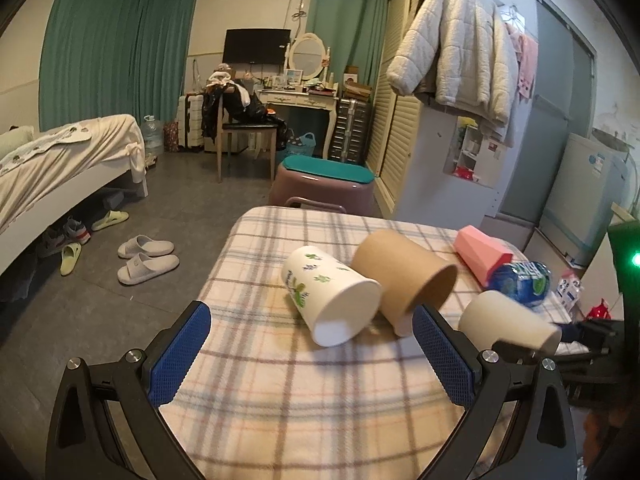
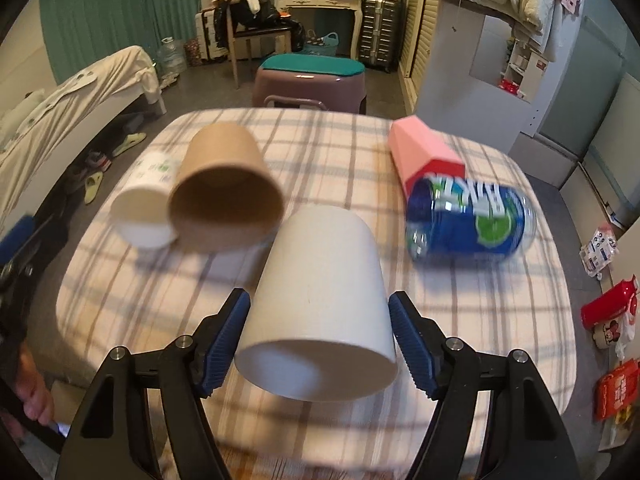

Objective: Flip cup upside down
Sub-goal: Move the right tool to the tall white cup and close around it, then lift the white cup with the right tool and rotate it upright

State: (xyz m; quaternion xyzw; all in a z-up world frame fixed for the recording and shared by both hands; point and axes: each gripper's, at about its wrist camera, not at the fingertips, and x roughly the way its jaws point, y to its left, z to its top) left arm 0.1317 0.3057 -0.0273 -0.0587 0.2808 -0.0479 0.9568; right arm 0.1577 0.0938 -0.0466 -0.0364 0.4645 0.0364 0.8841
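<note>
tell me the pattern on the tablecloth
Plaid, grey and peach lines on cream; clearest in the left wrist view.

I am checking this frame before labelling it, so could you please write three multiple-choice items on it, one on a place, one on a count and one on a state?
1. Where does the brown cup lie relative to the leaf-print cup, seen from the right wrist camera?
A. To its right, touching it
B. Far to its left
C. Stacked inside it

2. How many cups are in view on the checked tablecloth?
A. Two
B. Four
C. Six

3. What state is the plain white cup in?
A. Upright on its base
B. Tipped, between the right gripper fingers
C. Crushed flat

Answers: 1 A, their sides meet. 2 B, the leaf-print, brown, plain white and pink cup; the blue bottle is not a cup. 3 B, its open mouth faces the camera, with a blue pad at each side, though contact is unclear.
</note>
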